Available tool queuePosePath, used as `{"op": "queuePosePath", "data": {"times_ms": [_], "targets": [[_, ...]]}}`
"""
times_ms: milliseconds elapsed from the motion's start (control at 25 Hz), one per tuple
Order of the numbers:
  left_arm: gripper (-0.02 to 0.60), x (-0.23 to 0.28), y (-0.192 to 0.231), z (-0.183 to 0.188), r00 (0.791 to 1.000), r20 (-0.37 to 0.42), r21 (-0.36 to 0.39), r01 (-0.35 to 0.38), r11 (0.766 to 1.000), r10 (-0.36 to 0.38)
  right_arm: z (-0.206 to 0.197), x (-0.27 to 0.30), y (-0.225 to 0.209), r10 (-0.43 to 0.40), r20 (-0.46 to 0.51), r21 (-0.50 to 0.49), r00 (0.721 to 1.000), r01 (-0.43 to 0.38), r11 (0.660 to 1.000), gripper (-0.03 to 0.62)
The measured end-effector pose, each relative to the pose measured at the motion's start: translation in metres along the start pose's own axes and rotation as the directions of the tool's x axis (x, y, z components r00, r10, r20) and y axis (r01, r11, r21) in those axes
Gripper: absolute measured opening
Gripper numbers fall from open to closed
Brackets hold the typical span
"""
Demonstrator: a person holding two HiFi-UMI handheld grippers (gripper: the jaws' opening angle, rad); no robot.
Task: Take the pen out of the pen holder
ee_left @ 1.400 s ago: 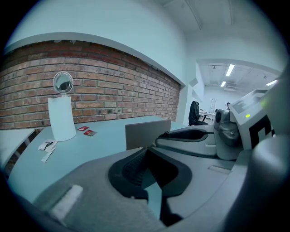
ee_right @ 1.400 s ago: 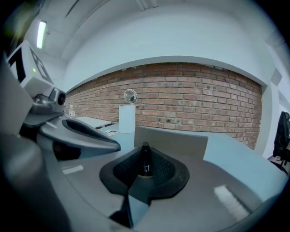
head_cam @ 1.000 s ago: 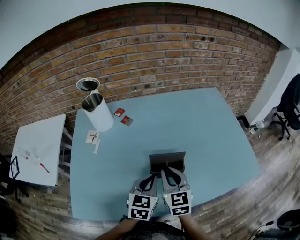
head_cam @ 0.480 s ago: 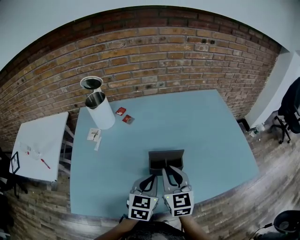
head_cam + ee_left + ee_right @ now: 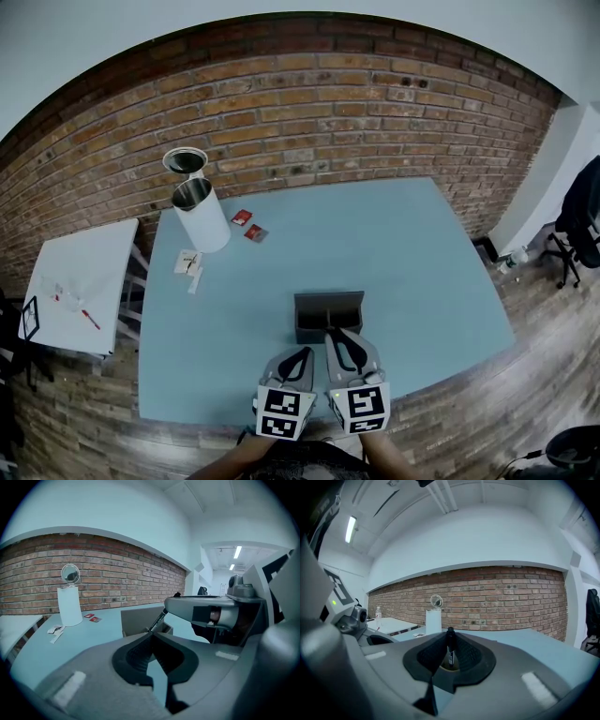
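blue table (image 5: pixel 403 244); pen holder (image 5: pixel 328 317) ahead; right gripper (image 5: pixel 450 641) clamps pen (image 5: pixel 451 656), left gripper (image 5: pixel 152 637) closed.

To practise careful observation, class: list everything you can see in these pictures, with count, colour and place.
table: one, light blue, centre
pen holder: one, grey, table's near side
pen: one, black, clamped in right gripper
cylinder: one, white, table's far left corner
mirror: one, silvery, by cylinder
packets: two, red, beside cylinder
side table: one, white, left of table
brick wall: one, red-brown, behind table
left gripper: one, grey, shut, empty
right gripper: one, grey, at pen holder
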State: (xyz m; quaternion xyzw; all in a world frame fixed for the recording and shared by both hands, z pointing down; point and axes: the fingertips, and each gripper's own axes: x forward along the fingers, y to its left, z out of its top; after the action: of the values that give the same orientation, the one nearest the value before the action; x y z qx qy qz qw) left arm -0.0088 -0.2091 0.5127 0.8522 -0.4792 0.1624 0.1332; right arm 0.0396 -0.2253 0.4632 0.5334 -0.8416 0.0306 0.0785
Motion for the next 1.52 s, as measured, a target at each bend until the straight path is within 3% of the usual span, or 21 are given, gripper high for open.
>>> {"op": "queuePosePath", "data": {"times_ms": [1520], "targets": [[0.005,-0.043,-0.04,-0.002,0.997,0.065,-0.002,-0.032,0.999,0.032,-0.029,-0.066,0.029,0.061,-0.054,-0.008,0.997,-0.062,0.998,0.049]]}}
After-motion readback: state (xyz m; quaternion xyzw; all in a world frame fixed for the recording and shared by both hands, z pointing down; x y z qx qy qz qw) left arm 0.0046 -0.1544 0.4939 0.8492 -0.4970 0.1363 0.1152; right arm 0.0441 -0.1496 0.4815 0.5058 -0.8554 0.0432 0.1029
